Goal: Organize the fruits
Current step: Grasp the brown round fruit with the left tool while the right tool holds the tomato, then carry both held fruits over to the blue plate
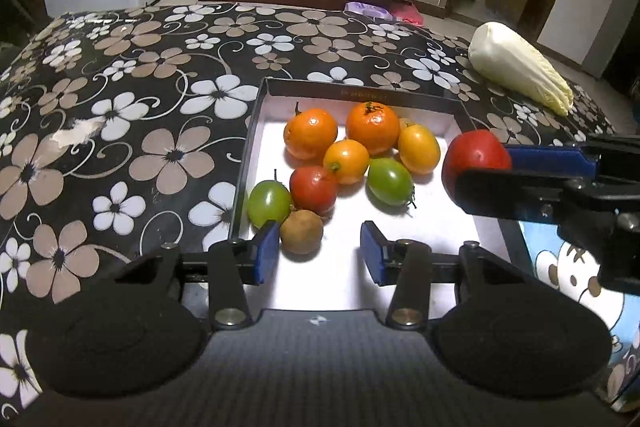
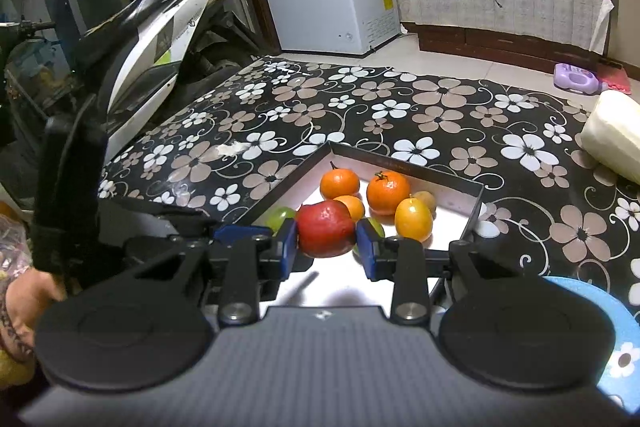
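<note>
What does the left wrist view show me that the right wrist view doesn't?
Only the left wrist view: the brown fruit between the left hand-held gripper's open pads, and the second red fruit in the tray.

Only the right wrist view: the parked scooter and a person's hand.

Both: the tray, the oranges, the cabbage, and the right hand-held gripper clamping the red fruit.

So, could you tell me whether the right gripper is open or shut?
Shut: the right gripper clamps the red fruit between both pads.

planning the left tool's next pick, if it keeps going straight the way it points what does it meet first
Most likely the brown fruit, lying just ahead by the left tool's left finger; the centre line may instead reach the bare white floor of the tray. Depth is unclear.
</note>
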The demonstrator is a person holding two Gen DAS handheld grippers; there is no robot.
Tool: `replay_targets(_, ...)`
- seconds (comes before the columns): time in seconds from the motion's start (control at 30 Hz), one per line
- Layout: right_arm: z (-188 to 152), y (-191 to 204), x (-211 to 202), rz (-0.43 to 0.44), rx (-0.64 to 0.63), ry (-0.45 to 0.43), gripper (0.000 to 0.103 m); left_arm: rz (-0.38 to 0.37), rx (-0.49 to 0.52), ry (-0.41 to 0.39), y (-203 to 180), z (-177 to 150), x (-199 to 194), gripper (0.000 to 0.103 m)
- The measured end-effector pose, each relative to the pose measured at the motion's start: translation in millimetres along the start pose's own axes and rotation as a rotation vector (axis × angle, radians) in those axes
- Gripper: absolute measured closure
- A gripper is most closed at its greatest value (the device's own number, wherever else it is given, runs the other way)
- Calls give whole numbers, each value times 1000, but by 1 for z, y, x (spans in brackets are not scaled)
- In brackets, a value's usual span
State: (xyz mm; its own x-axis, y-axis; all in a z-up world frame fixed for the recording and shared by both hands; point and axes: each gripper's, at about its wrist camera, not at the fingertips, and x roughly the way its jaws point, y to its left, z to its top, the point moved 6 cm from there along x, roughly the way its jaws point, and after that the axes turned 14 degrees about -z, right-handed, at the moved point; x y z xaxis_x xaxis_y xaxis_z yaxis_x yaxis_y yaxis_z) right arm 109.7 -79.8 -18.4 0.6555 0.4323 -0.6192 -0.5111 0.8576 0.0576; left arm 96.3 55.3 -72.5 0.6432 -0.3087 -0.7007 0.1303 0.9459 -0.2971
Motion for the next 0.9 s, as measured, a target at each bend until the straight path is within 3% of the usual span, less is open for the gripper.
replay_targets(0.1, 0, 0, 0, 1, 1, 2, 67, -9, -1, 9, 0, 0, 2, 74)
replay_targets(0.5, -9, 3, 3, -15, -50, 39, 67, -10, 56, -3, -18, -4, -14, 74)
replay_targets(0.9, -12, -8, -14, -62, -41, 13, 67, -17, 126, -16, -52, -8, -28, 74)
